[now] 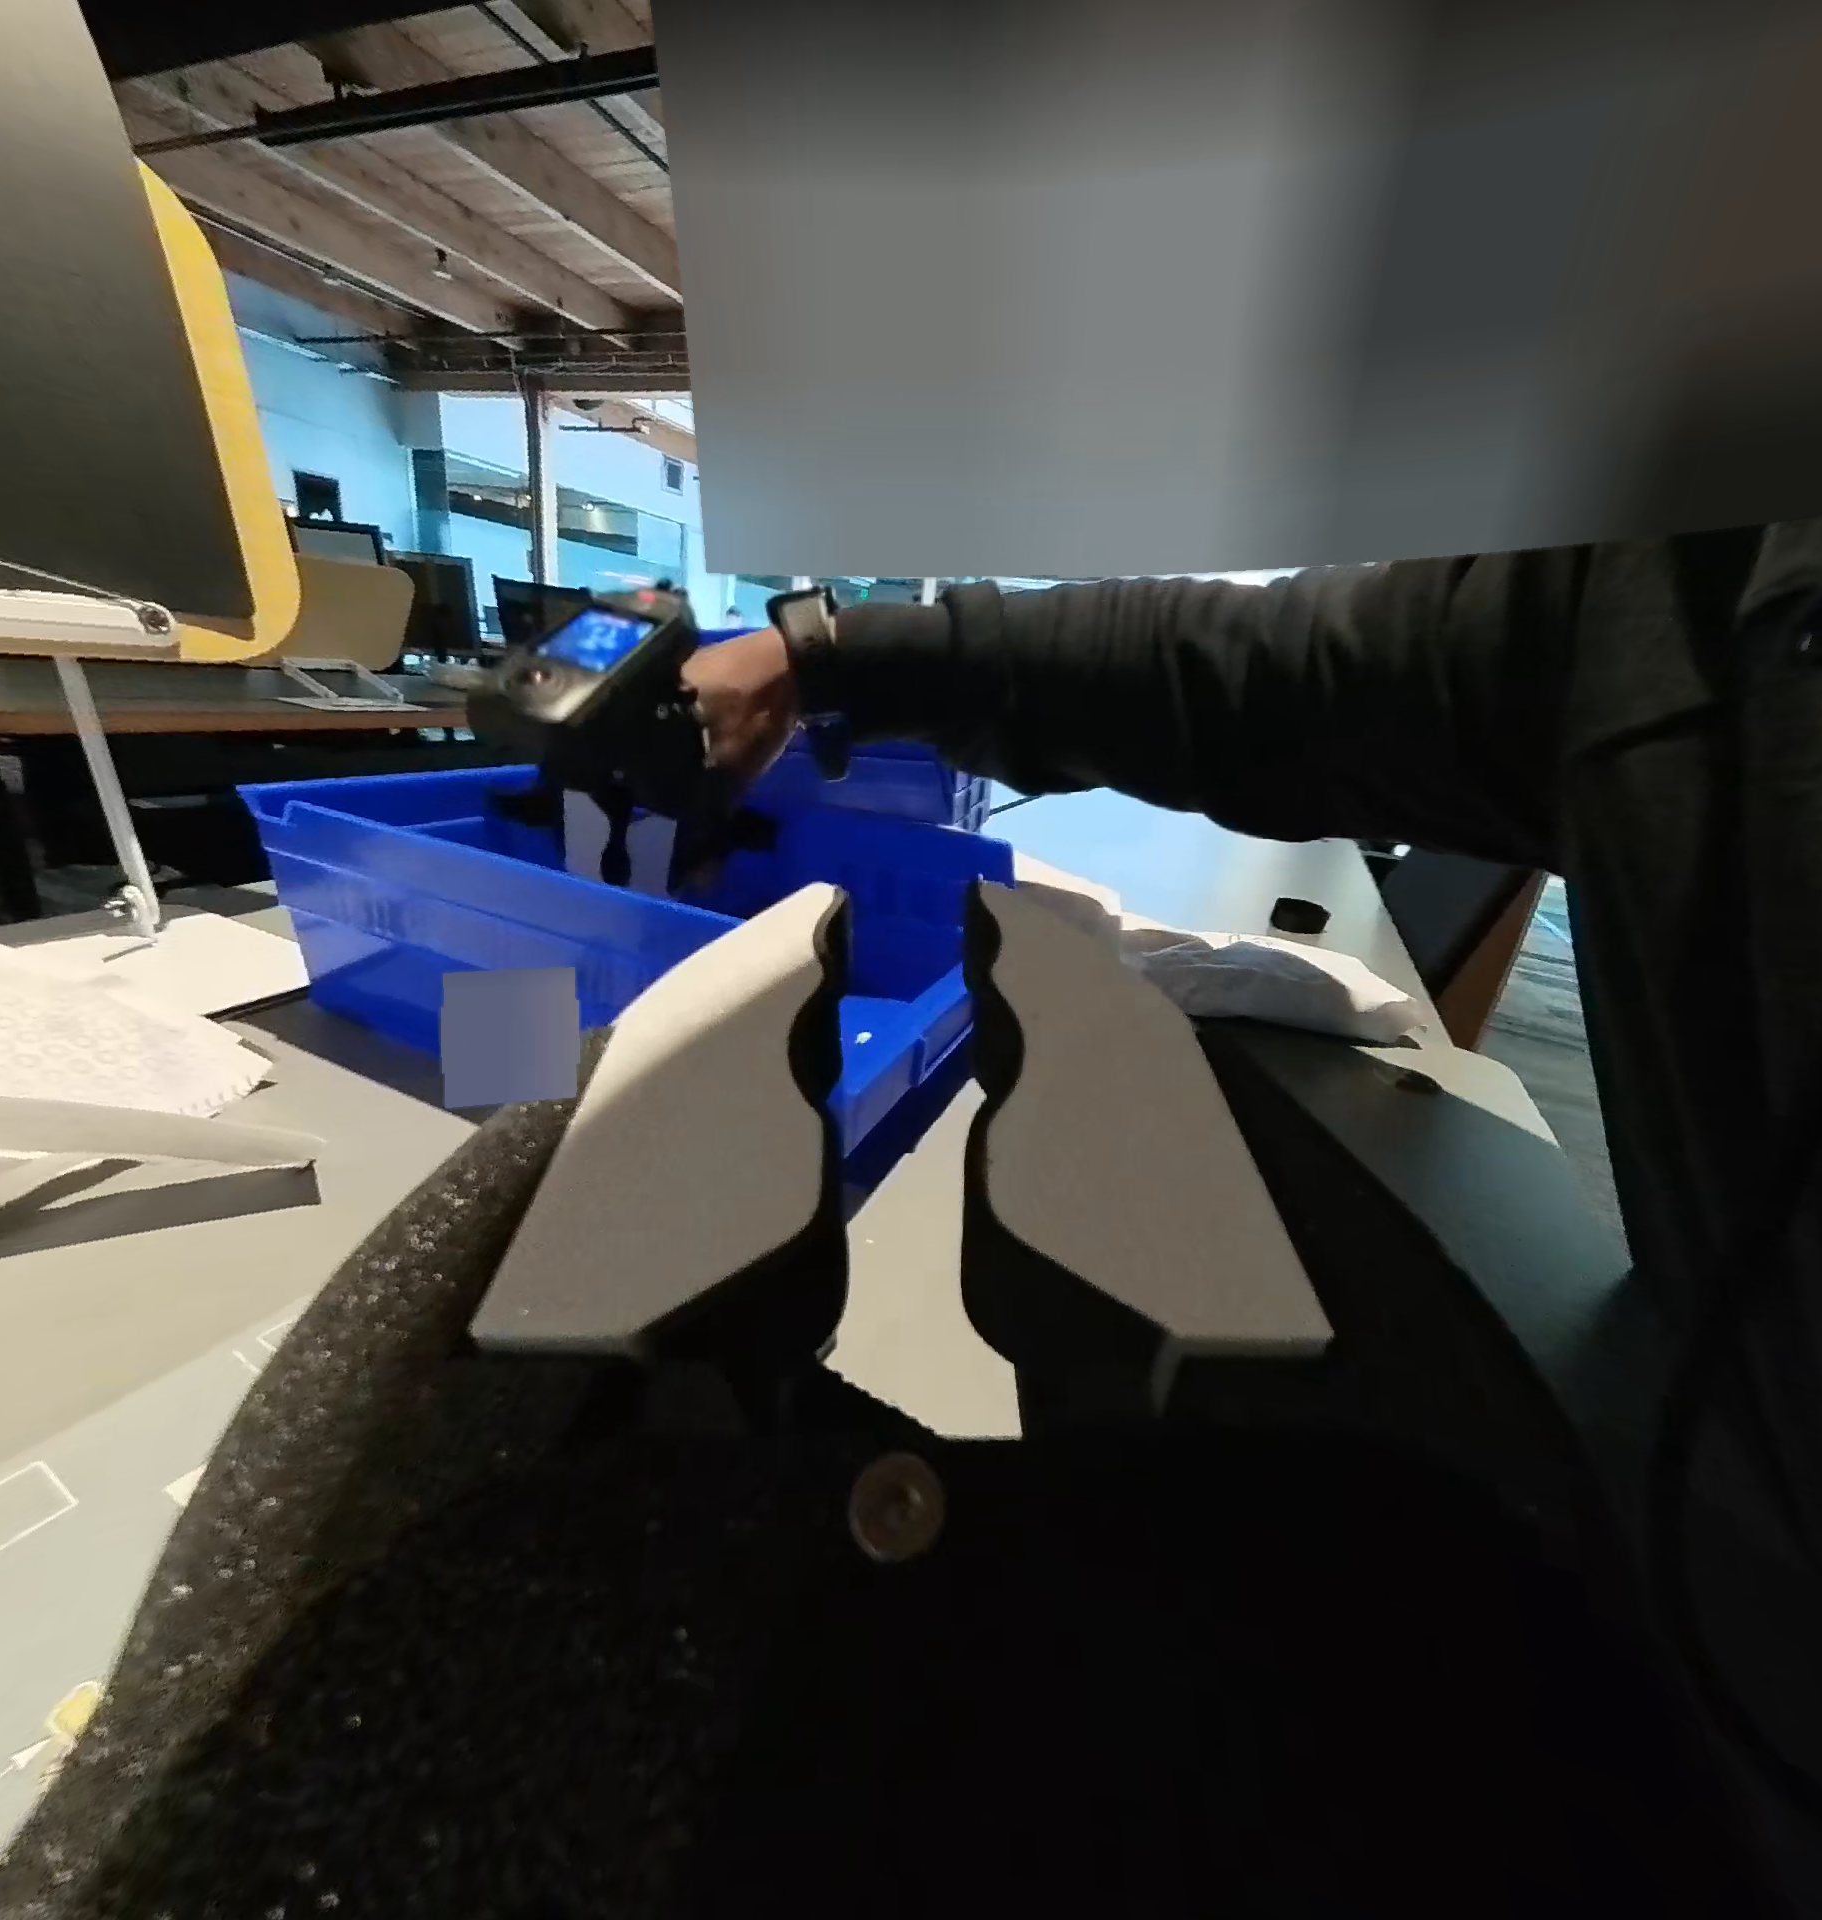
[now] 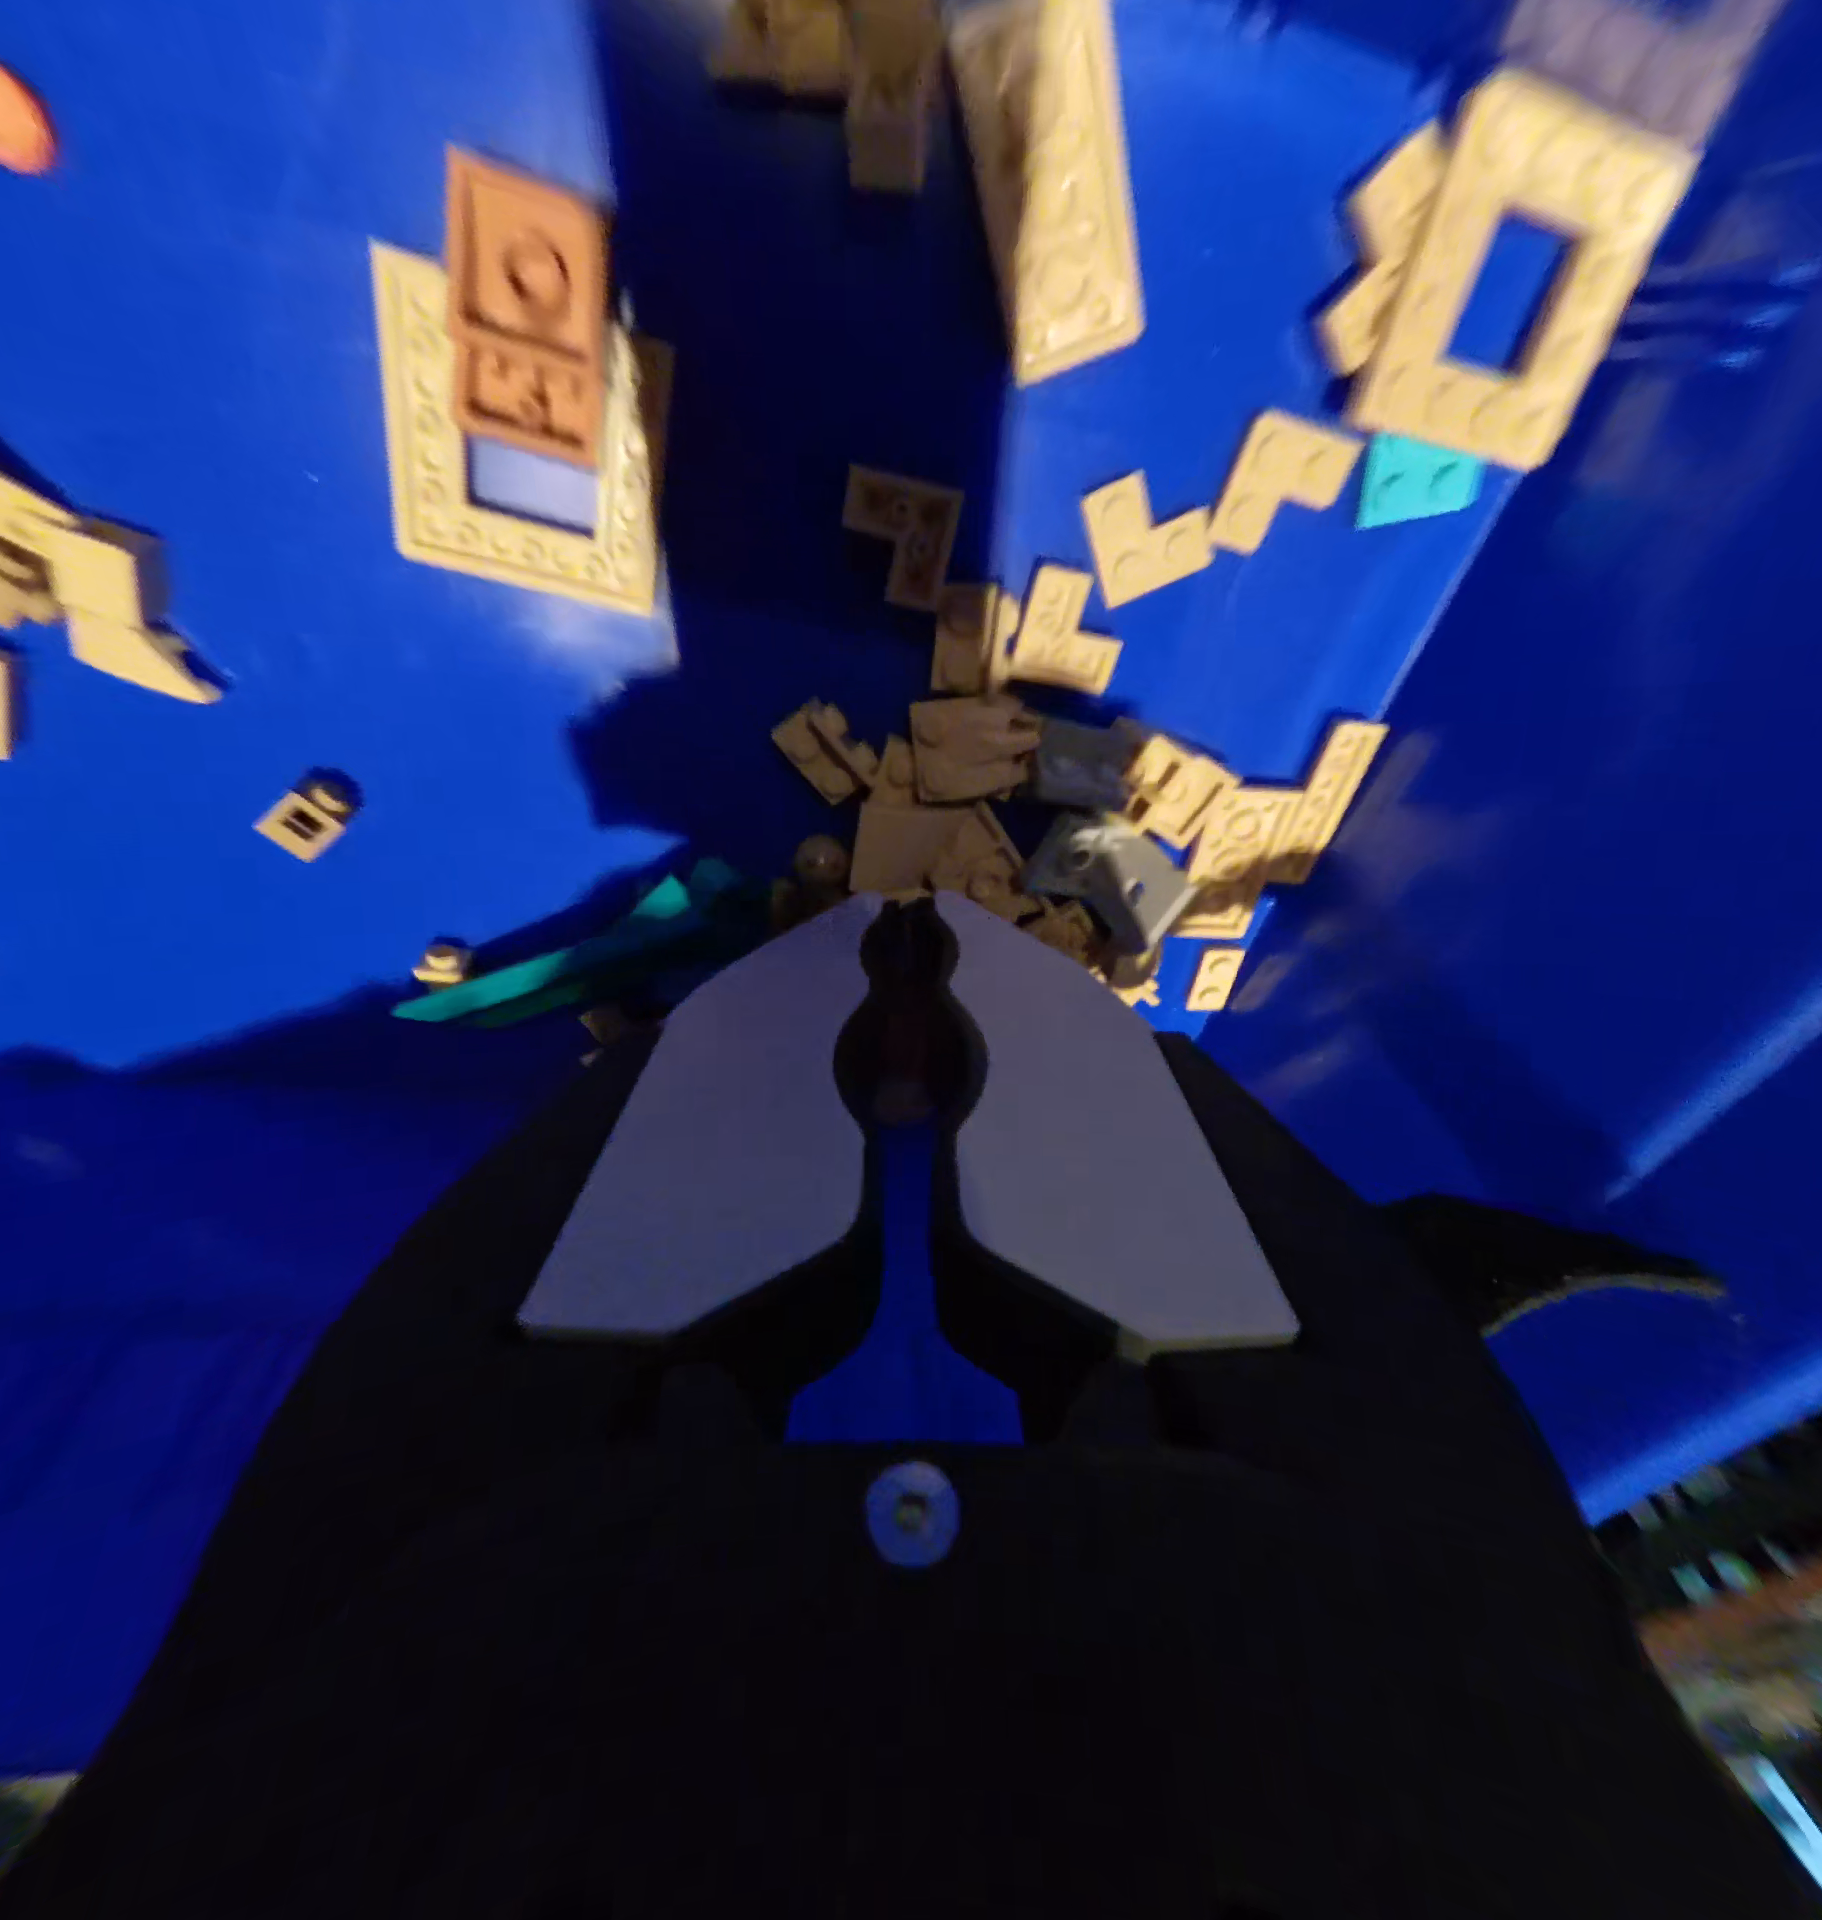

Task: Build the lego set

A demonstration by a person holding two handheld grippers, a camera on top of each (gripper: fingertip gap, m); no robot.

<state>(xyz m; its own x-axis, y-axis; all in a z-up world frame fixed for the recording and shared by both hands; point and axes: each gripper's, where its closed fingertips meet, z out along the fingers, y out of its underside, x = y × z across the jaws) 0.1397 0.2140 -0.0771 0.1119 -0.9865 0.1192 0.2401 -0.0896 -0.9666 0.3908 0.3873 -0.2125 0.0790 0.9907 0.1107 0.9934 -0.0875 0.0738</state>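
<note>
In the right wrist view my right gripper (image 2: 912, 914) is down inside the blue bin (image 2: 263, 883), at the near edge of a pile of tan and grey lego pieces (image 2: 990, 790). Its pads are closed together, with a thin dark reddish-brown piece (image 2: 902, 1023) showing between them. Teal pieces (image 2: 574, 956) lie just left of the tips. In the left wrist view my left gripper (image 1: 907, 914) is open and empty, hovering in front of the blue bin (image 1: 450, 894). The right gripper (image 1: 626, 821) also shows there, held by a hand and reaching down into the bin.
Tan frame plates (image 2: 512, 416) (image 2: 1509, 270) and small loose pieces lie across the bin floor. In the left wrist view there are papers (image 1: 86, 1029) at left, a white cloth bag (image 1: 1271, 977) at right, a second blue bin (image 1: 886, 774) behind, and the person's dark sleeve (image 1: 1302, 686). Some 35 centimetres of space lies between my two pairs of fingers.
</note>
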